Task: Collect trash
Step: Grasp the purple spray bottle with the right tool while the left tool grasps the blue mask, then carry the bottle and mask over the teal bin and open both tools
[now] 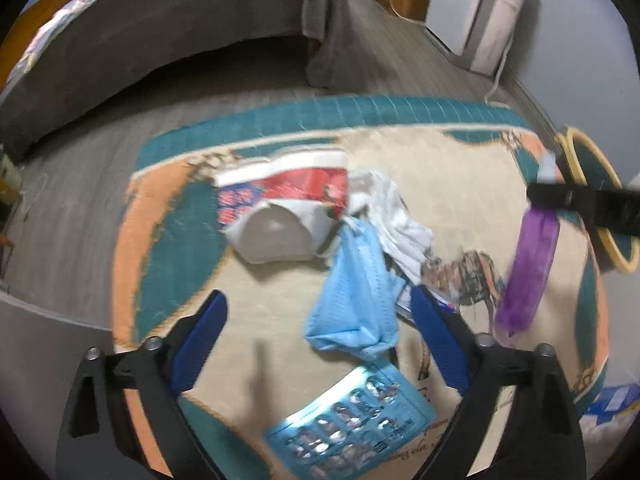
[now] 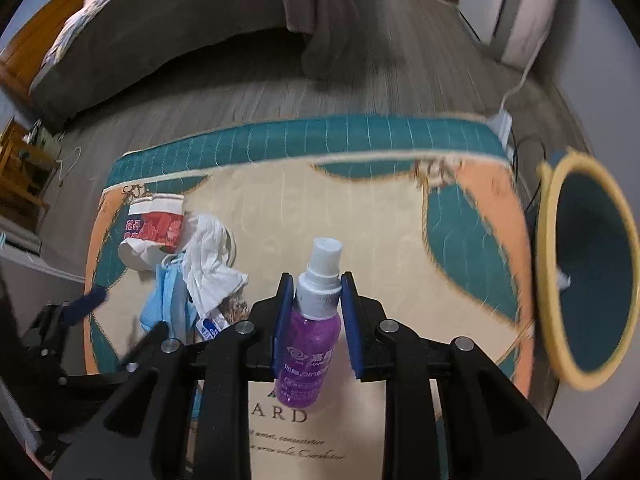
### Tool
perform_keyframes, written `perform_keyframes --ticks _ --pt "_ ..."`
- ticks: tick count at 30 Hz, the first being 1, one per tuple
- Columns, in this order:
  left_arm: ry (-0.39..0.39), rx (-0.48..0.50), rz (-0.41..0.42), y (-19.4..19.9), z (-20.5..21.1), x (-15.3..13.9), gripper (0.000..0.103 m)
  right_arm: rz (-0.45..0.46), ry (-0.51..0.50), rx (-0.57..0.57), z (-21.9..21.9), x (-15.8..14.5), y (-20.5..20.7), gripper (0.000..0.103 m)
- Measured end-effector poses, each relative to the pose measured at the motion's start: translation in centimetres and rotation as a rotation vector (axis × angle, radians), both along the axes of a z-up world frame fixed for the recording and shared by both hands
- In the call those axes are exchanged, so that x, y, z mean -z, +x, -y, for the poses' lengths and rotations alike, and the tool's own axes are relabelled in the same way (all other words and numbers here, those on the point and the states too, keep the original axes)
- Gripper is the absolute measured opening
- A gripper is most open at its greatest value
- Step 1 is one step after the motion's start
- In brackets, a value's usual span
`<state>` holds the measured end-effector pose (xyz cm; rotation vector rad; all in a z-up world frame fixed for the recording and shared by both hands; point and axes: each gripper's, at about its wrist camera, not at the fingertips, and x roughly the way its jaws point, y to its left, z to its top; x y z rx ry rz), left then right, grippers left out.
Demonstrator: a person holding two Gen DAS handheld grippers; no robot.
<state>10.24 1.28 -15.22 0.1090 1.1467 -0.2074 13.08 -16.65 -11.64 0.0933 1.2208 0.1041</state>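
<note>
The right claw was clamped on a purple spray bottle, its blue pads pressing the bottle's shoulder from both sides, the white cap pointing toward twelve o'clock in the right wrist view. From the left wrist camera the same bottle hung lifted off the mat at three o'clock, held at its top by the black claw.

The left claw stood wide apart over the patterned mat, with nothing pressed between its fingers. A crumpled blue face mask lay between them, toward the finger at the right, though blur hid whether they touched. A blue blister pack lay flat at six o'clock from the mask, just beside it. At eleven o'clock from the mask lay a tipped red and white paper cup, its open mouth facing the camera, and at one o'clock a wad of white tissue touched the mask.

A round bin with a yellow rim and dark teal inside stood off the mat's edge at three o'clock in the right wrist view. The mat lay on a grey wooden floor, with a bed beyond at eleven o'clock.
</note>
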Motion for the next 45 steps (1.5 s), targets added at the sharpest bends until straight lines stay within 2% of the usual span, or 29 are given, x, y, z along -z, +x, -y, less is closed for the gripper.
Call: perform_keyframes --ticks 1,8,10,11,12,15,18,26,38,45 --pt "0.002 0.007 -0.014 0.1 0.2 0.4 0.072 0.007 -0.001 -0.008 0.5 -0.3 0.0 0.024" --pt "0.046 0.06 -0.05 -0.1 1.8 2.2 0.056 0.049 -0.007 -0.042 1.2 -1.6 0.7 0.023" --pt "0.051 0.077 -0.063 -0.2 2.3 2.5 0.042 0.058 0.004 -0.044 1.4 -1.9 0.8 0.023" --pt "0.053 0.081 -0.065 -0.2 2.4 2.6 0.039 0.061 0.009 -0.046 1.5 -2.0 0.8 0.023" --pt "0.048 0.087 -0.066 -0.3 2.5 2.5 0.033 0.063 0.012 -0.046 1.5 -2.1 0.8 0.023" --pt "0.044 0.098 -0.051 -0.4 2.7 2.0 0.026 0.076 0.024 -0.041 1.7 -2.8 0.7 0.022" --pt "0.054 0.103 -0.005 -0.9 3.1 0.6 0.025 0.104 0.024 -0.043 1.8 -3.8 0.5 0.022" --pt "0.016 0.1 0.145 -1.5 3.0 -4.6 0.025 0.194 0.068 -0.014 3.7 -7.4 0.1 0.022" --pt "-0.071 0.077 0.318 -1.4 2.0 -12.1 0.025 0.297 0.076 -0.007 5.8 -11.3 -0.7 0.022" --pt "-0.033 0.073 0.362 -1.1 3.3 -13.5 0.025 0.357 0.019 -0.022 7.1 -13.0 -1.7 0.022"
